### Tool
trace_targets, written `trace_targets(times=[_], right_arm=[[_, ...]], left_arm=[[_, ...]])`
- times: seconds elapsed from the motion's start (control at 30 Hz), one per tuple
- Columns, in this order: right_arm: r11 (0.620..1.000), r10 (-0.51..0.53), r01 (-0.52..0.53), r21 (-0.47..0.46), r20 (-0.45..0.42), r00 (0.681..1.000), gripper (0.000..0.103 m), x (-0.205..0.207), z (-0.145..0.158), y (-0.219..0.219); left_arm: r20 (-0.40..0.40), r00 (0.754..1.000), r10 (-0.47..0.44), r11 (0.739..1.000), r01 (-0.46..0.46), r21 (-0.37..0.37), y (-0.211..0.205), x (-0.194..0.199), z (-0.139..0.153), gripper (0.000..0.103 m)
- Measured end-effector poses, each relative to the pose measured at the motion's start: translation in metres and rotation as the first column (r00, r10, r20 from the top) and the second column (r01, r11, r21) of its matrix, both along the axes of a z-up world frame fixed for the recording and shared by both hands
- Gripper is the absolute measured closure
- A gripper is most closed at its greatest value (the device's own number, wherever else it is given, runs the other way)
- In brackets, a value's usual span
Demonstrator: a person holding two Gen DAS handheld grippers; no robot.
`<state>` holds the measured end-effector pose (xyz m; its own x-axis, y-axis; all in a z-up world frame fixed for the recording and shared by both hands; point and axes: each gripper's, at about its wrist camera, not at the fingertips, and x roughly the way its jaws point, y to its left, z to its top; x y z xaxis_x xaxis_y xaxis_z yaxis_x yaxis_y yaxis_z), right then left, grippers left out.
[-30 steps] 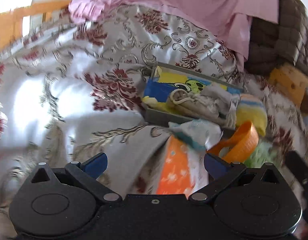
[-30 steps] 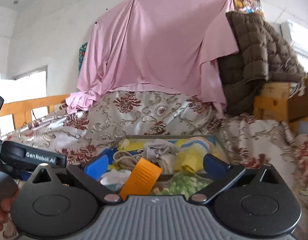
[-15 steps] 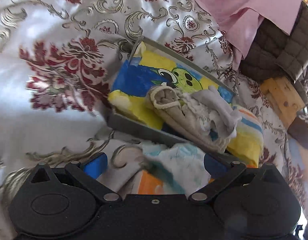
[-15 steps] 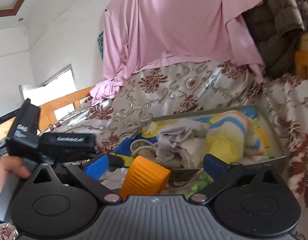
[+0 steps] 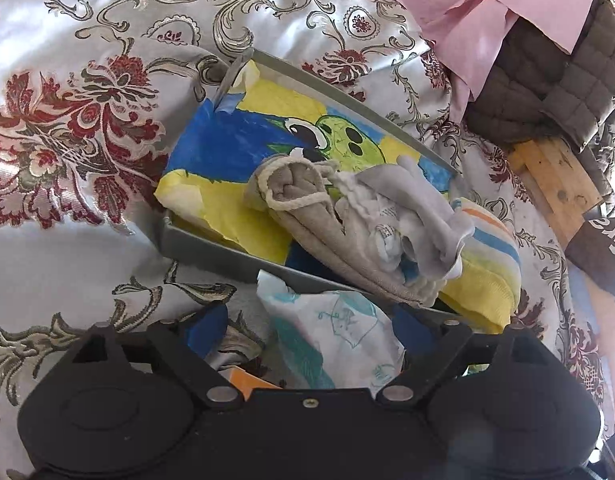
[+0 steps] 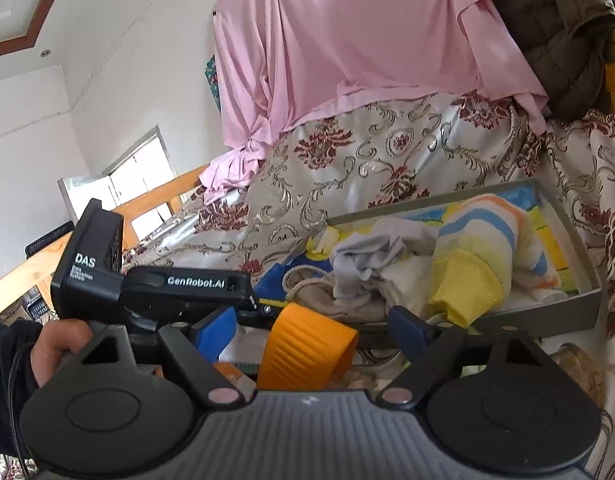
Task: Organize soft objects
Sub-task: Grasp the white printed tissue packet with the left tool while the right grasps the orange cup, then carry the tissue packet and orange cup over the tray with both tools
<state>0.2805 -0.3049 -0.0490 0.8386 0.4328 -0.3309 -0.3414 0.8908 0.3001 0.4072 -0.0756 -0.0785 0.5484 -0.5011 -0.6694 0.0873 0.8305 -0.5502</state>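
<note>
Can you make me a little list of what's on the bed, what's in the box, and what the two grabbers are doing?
bed cover: shiny floral bedspread
box: grey tray on the bedspread
in the tray: beige cloth, grey cloth, striped yellow cloth
left gripper: jaws closing around white printed cloth
right gripper: jaws closing around orange band

A shiny bed cover [image 5: 87, 208] with red flowers and gold swirls fills the front, a big pink sheet [image 6: 359, 40] hangs on the white wall [image 6: 119, 60], a brown puffy quilt [image 6: 563, 20] sits to the right, and daylight comes through a window [image 6: 127, 184] behind a wooden rail [image 6: 35, 272].
</note>
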Motion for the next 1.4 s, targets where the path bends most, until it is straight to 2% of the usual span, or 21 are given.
trace_targets(times=[0.1,0.17,0.2,0.33,0.53,0.63,0.77,1.03,1.17,1.4], right_arm=[[1.0,0.007,-0.007,-0.014,-0.015,1.0,0.023,0.001,-0.003,0.005],[1.0,0.017,-0.018,-0.019,-0.021,1.0,0.029,0.001,-0.004,0.008],[1.0,0.02,-0.021,-0.023,-0.022,1.0,0.03,0.001,-0.005,0.009],[0.999,0.019,-0.02,-0.034,-0.016,1.0,0.032,-0.002,-0.006,0.012],[0.999,-0.006,0.005,-0.039,-0.013,1.0,0.037,-0.003,-0.006,0.012],[0.998,-0.031,0.03,-0.061,-0.009,0.999,0.044,-0.004,-0.006,0.016],[0.995,-0.047,0.048,-0.088,0.007,0.999,0.046,-0.005,-0.004,0.02],[0.987,-0.049,0.058,-0.152,0.065,0.997,0.051,-0.013,0.002,0.03],[0.986,-0.051,0.063,-0.154,0.082,0.995,0.056,-0.014,0.005,0.03],[0.984,-0.051,0.07,-0.161,0.116,0.992,0.057,-0.02,0.015,0.033]], left_arm=[[-0.003,1.0,0.001,1.0,-0.001,0.005,-0.003,0.0,0.001,0.021],[-0.008,1.0,0.005,1.0,-0.005,-0.005,-0.004,-0.001,0.0,0.028],[-0.009,1.0,0.006,1.0,-0.006,-0.015,-0.005,-0.001,0.0,0.029],[0.006,1.0,0.002,1.0,-0.002,-0.022,-0.009,-0.003,0.001,0.045],[0.013,1.0,0.008,1.0,-0.008,-0.021,-0.01,-0.004,0.002,0.054],[0.013,1.0,0.02,0.999,-0.019,-0.028,-0.007,-0.005,0.002,0.058],[0.027,0.999,0.035,0.999,-0.034,-0.017,-0.005,-0.012,0.001,0.064],[0.113,0.991,0.073,0.997,-0.074,0.005,-0.004,-0.032,0.012,0.066],[0.139,0.987,0.085,0.996,-0.085,-0.011,0.001,-0.041,0.017,0.066],[0.175,0.978,0.116,0.993,-0.114,-0.022,0.013,-0.049,0.03,0.066]])
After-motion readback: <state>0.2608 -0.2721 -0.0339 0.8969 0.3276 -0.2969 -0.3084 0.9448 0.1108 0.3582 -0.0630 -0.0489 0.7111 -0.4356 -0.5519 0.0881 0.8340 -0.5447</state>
